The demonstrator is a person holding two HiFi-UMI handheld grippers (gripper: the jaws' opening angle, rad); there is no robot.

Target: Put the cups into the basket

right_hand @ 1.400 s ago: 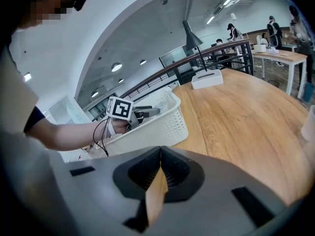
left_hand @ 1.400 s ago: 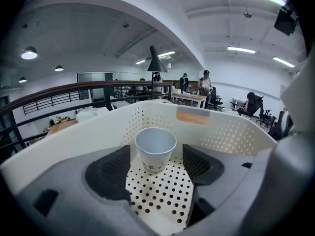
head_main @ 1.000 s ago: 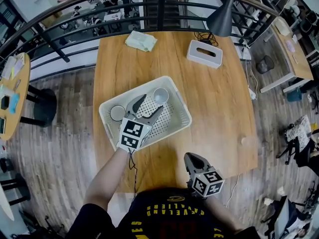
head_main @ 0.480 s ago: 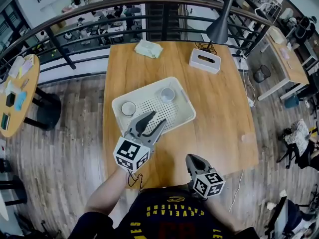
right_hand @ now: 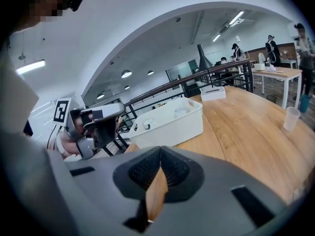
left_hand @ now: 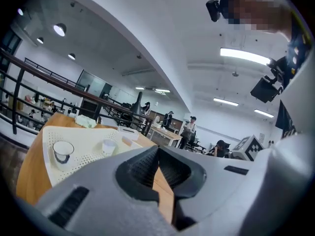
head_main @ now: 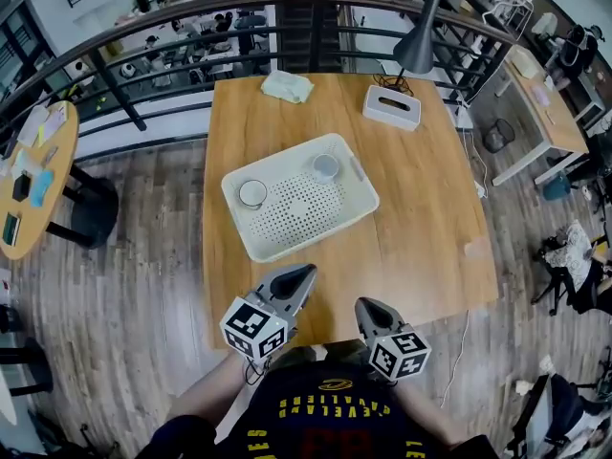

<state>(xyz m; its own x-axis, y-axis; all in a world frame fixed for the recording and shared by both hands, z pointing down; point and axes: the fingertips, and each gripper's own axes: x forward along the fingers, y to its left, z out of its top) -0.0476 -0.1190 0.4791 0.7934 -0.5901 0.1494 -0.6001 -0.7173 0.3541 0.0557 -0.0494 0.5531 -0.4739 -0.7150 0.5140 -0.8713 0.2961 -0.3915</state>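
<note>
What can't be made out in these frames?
Head view: clear cup by the table's right edge, see-through and tiny, only a faint outline.
Right gripper view: basket wall hides most of the cups inside.
Left gripper view: left gripper, just closed, empty, blocks the near table.

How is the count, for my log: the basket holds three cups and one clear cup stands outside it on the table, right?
No. The head view shows only two in the basket, the left cup and the far cup, not three. One clear cup stands outside it on the table.
</note>
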